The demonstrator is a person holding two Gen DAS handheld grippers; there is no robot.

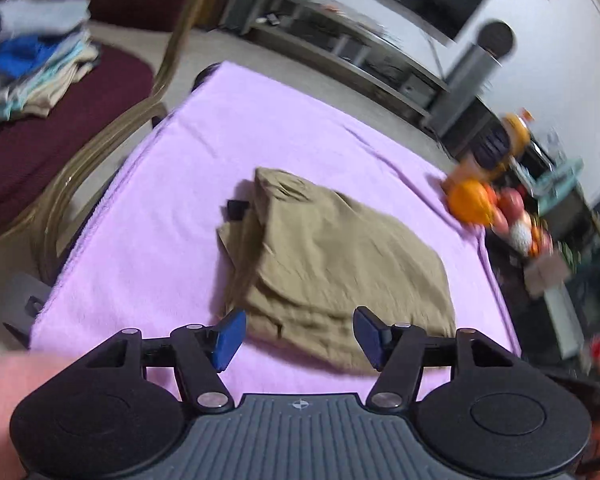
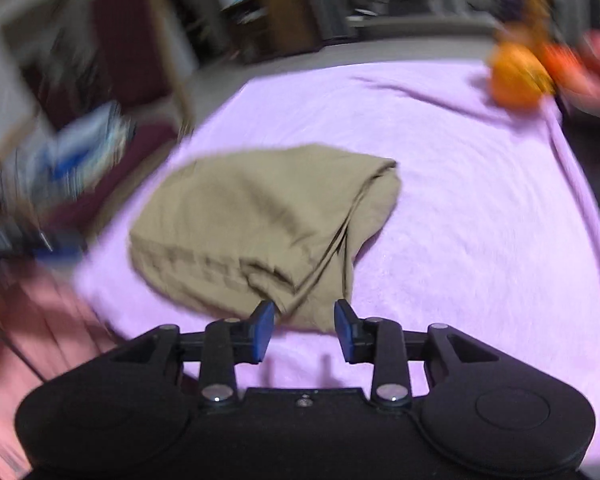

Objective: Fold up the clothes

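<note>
Garment (image 1: 332, 256): khaki cloth is lying folded on the purple cover (image 1: 180, 184), soft, light, limp.
Hold: layered near edge looks likeliest.
Left gripper (image 1: 298, 338): gaping wide, empty.
Right gripper (image 2: 304, 330): standing narrower, empty.

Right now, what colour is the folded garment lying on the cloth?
Khaki tan folded garment, clearest in the left wrist view.

A folded garment (image 1: 336, 264) lies on a blanket (image 1: 172, 208) that covers the surface, about at its middle. At the far right corner sits a heap of fruit (image 1: 470, 200). Left of the surface stands a chair (image 1: 52, 128) bearing a stack of folded clothes (image 1: 32, 60).
</note>
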